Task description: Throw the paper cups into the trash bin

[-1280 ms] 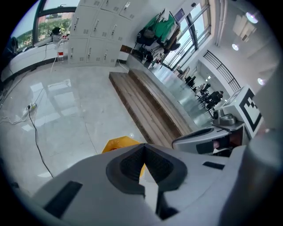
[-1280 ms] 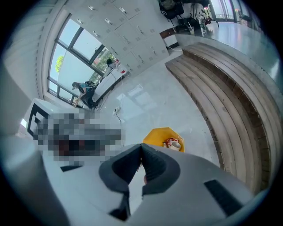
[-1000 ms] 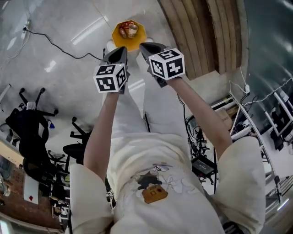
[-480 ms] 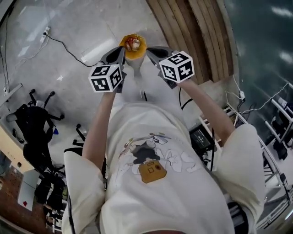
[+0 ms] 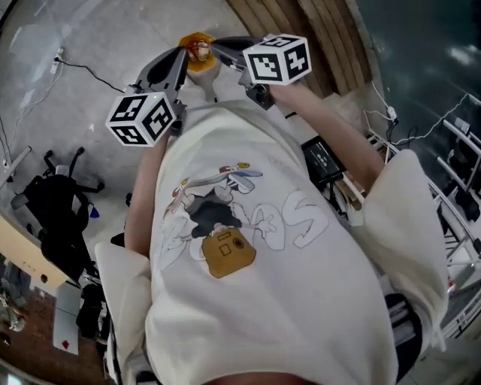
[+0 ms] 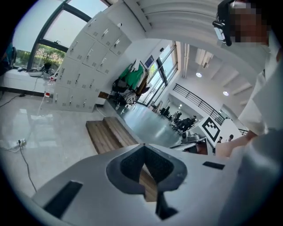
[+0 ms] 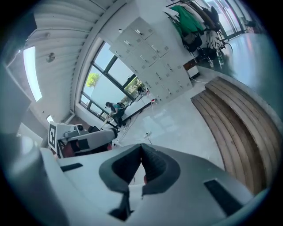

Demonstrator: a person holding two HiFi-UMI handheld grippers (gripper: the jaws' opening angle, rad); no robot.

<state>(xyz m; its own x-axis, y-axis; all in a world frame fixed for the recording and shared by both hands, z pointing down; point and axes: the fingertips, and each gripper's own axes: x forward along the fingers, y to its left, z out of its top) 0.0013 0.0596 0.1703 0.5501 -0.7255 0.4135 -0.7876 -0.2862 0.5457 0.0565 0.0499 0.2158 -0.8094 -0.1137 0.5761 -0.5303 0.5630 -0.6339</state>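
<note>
A yellow trash bin with paper cups inside stands on the grey floor, at the top of the head view. My left gripper and right gripper are held up in front of the person's chest, their tips on either side of the bin in the picture. In the left gripper view my left gripper has its jaws shut with nothing between them. The right gripper shows the same in its own view: jaws together and empty. No loose cup shows outside the bin.
Wooden steps run along the upper right. A cable lies on the floor at the left, and black office chairs stand further left. Cables and gear lie by the person's right side. White lockers line a wall.
The head view has tipped down onto the person's shirt, and the bin has slid to the frame's top. The two grippers have spread apart, the left one lower and further left.
</note>
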